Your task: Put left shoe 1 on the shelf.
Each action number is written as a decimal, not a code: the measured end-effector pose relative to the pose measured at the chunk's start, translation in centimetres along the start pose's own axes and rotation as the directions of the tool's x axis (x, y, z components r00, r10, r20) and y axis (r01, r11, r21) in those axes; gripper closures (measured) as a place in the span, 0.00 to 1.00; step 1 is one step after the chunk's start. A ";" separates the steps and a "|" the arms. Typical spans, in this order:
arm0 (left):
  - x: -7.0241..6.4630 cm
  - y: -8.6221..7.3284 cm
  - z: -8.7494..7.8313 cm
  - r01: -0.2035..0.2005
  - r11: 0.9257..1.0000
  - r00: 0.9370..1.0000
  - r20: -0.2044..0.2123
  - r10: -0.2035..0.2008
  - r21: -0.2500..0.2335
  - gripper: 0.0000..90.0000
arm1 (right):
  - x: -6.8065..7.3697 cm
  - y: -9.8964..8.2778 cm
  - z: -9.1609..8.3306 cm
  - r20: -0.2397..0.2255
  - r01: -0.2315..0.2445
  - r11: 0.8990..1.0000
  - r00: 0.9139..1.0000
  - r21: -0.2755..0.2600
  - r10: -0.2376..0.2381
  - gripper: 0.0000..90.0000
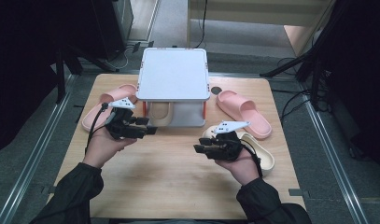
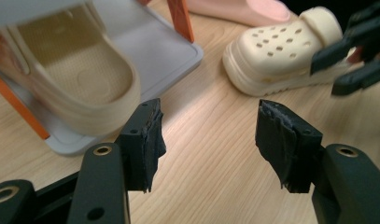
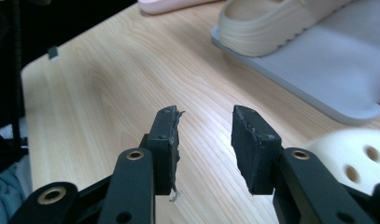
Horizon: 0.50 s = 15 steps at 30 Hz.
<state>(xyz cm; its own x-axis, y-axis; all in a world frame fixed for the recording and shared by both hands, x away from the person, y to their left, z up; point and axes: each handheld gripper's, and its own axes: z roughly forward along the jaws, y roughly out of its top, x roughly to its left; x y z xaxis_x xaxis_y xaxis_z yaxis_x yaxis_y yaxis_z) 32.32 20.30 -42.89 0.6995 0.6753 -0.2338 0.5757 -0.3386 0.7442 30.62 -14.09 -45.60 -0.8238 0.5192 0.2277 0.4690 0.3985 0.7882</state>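
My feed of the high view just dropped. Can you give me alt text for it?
Both grippers hover open and empty over the wooden table, the left gripper near a cream clog on the grey two-tier rack's lower shelf, the right gripper beside another cream clog. Pink slides flank the rack.

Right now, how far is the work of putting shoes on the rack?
Done: one cream clog sits on the grey rack's lower shelf. In hand: nothing; left gripper and right gripper are open, empty. Left: second cream clog and two pink slippers lie on the table.
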 end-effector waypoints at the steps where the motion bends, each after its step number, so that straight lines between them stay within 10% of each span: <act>1: -0.1 -0.3 0.1 0.002 1.000 1.000 0.003 -0.002 0.008 0.46 | -0.1 0.0 -0.3 0.003 -0.003 1.000 1.000 -0.002 0.003 0.69; 15: -0.5 -3.0 1.8 -0.015 0.999 0.999 0.043 0.013 0.042 0.44 | -2.3 -2.2 -4.3 0.076 -0.062 0.998 0.995 -0.022 0.063 0.70</act>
<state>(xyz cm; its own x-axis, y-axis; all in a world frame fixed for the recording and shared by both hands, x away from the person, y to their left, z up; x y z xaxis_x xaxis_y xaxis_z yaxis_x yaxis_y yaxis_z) 31.05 19.77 -46.14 0.7245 0.6421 -0.2507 0.5826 -0.3760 0.7206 30.09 -19.41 -45.35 -0.7660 0.5992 0.2329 0.5117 0.3490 0.7851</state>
